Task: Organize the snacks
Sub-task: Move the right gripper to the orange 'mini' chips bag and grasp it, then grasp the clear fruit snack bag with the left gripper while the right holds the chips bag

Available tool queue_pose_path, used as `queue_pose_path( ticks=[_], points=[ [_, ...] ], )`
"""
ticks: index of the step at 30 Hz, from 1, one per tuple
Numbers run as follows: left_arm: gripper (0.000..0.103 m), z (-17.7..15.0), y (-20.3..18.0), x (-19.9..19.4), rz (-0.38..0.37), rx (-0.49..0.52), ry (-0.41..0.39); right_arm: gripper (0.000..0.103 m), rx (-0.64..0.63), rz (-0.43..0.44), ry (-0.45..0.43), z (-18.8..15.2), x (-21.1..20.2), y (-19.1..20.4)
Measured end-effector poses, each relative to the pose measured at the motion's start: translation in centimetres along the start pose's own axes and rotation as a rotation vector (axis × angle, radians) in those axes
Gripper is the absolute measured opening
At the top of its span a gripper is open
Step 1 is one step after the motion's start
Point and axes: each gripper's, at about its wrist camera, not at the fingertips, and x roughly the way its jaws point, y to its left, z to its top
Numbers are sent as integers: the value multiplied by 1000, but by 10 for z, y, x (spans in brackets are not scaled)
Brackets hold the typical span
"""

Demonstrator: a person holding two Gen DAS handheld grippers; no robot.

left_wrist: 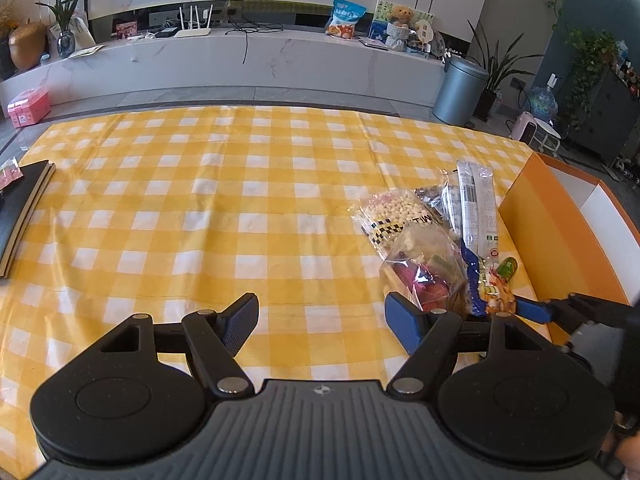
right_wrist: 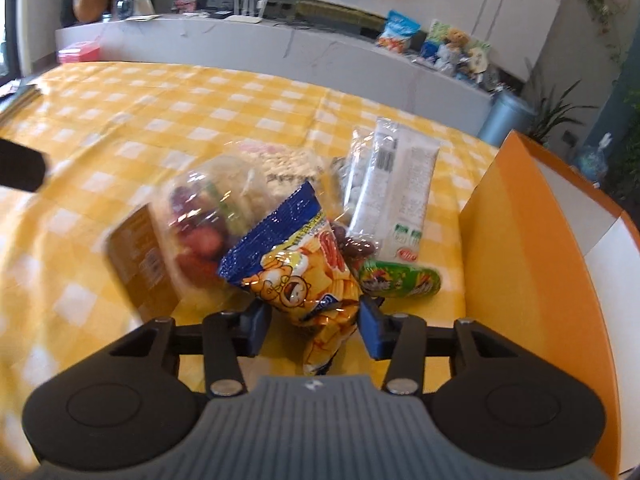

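Two grippers are yours to mind: in the left wrist view your left gripper [left_wrist: 321,322] sits at the bottom centre with its blue pads spread wide over the yellow checked tablecloth [left_wrist: 200,208], holding nothing. At the far left edge of that frame a dark book [left_wrist: 24,204] lies on the cloth. To the right of centre, the snack pile sits by the orange box [left_wrist: 560,240]: a clear bag of pale puffs [left_wrist: 394,210], a clear bag of red and green sweets [left_wrist: 424,272] in front of it, and a long white packet [left_wrist: 478,204] leaning toward the box. In the right wrist view your right gripper [right_wrist: 314,322] at lower centre has its pads closing on either side of the blue and yellow chips bag [right_wrist: 304,276]; motion blur leaves it unclear whether both pads touch it. Just right of it lies a small green packet [right_wrist: 400,282], beside the box wall.
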Motion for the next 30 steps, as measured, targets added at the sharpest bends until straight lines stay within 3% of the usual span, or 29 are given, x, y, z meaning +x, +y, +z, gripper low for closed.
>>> queue_pose_path(
  ticks=[9, 15, 21, 22, 23, 25, 28, 30],
  points=[
    [85, -2, 0, 4, 8, -2, 29, 44, 7, 140, 98, -27, -45, -12],
    [85, -2, 0, 3, 7, -8, 30, 48, 69, 214, 54, -35, -37, -21],
    [85, -3, -3, 4, 20, 6, 33, 62, 9, 207, 20, -32, -22, -12],
    [85, -4, -4, 5, 23, 10, 34, 75, 12, 212, 18, -32, -20, -13],
    [85, -4, -5, 5, 24, 13, 36, 78, 23, 216, 17, -32, -17, -13],
    [85, -5, -5, 6, 24, 17, 36, 78, 45, 222, 18, -31, -11, -14],
    [85, -6, -6, 6, 25, 26, 33, 66, 49, 192, 7, -33, -7, -15],
    [85, -6, -7, 8, 19, 25, 28, 65, 52, 184, -14, -35, -7, -16]
  ],
)
